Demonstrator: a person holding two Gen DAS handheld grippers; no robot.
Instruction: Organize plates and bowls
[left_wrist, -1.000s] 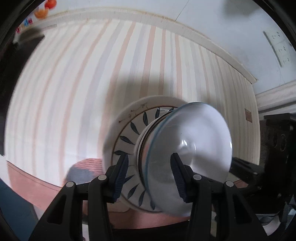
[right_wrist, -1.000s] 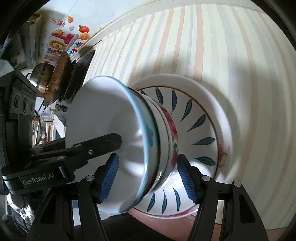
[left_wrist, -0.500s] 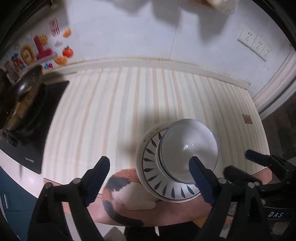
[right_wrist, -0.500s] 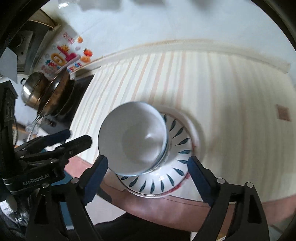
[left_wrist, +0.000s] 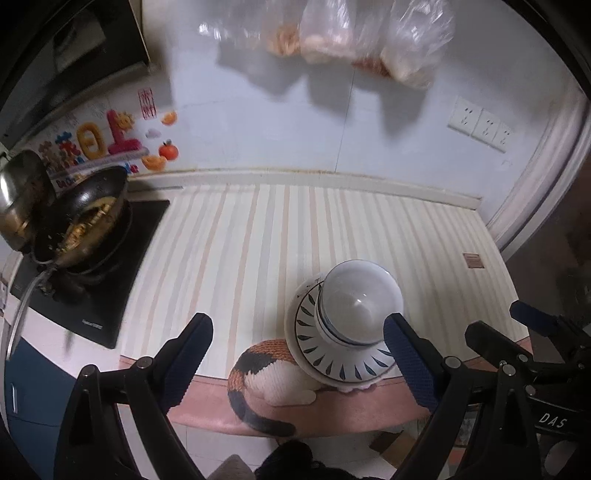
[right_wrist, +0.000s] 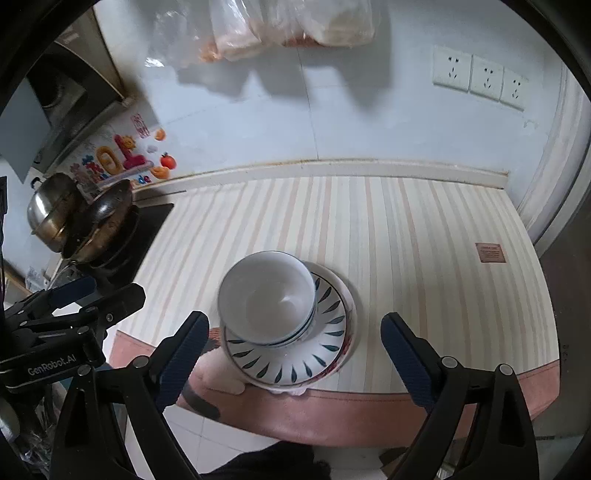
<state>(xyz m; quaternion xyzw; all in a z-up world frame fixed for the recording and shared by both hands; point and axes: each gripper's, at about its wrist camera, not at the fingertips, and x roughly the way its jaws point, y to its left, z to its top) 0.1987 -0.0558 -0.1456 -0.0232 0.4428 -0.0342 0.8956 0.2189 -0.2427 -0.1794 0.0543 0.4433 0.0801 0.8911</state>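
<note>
White bowls (left_wrist: 360, 302) (right_wrist: 266, 295) are nested in a stack on a plate with blue leaf marks (left_wrist: 332, 360) (right_wrist: 295, 363), which lies on a larger white plate near the counter's front edge. My left gripper (left_wrist: 298, 325) hangs above and behind the stack, its jaws opening wide, with nothing pressed between the pads. My right gripper (right_wrist: 295, 325) does the same from the other side, also opening and holding nothing. Each gripper shows in the other's view: the right gripper (left_wrist: 498, 323) at the right, the left gripper (right_wrist: 105, 291) at the left.
A knitted cat-shaped mat (left_wrist: 269, 373) lies under the plates at the pink counter edge (right_wrist: 369, 410). A wok (left_wrist: 88, 221) and a steel pot (right_wrist: 51, 210) sit on a black cooktop (left_wrist: 92, 295) at the left. Plastic bags (left_wrist: 354, 33) hang on the wall.
Both grippers have opened from around the bowl stack and pulled up and back. The stack stays on the counter and now looks smaller and farther away.
</note>
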